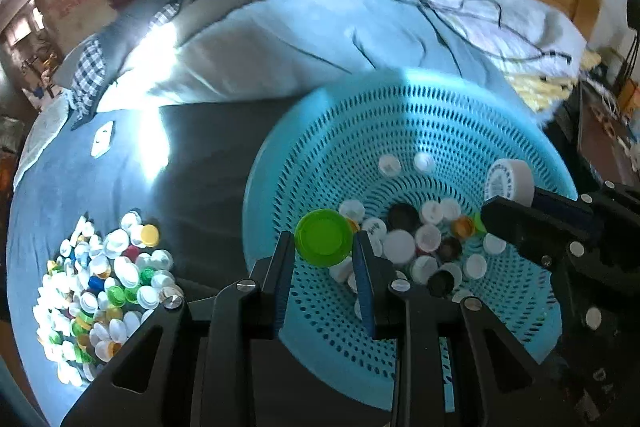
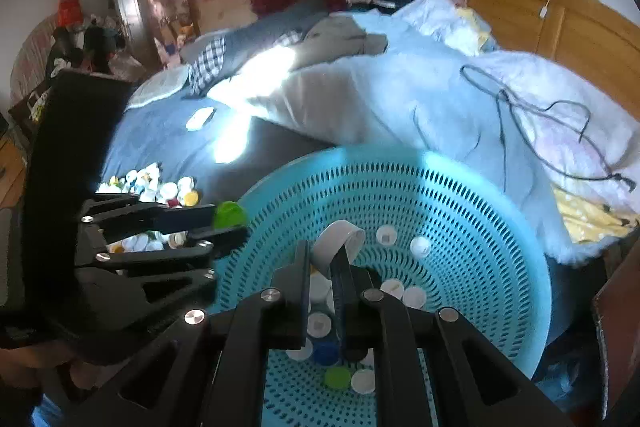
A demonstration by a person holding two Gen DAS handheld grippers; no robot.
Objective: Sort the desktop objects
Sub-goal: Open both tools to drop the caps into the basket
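With your left gripper [image 1: 324, 255] fingers clamped on a green cap [image 1: 323, 237] and your right gripper [image 2: 325, 263] pinching a white cap [image 2: 338, 239] above the turquoise basket [image 1: 400, 115], some caps are already in, yet a large pile of caps [image 1: 104, 287] waits on the bed.

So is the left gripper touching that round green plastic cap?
Touching. In the left wrist view the left gripper has both fingers pressed against the sides of the round green plastic cap, holding it above the blue plastic basket.

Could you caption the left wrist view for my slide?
Left gripper holds a green cap over the teal basket.
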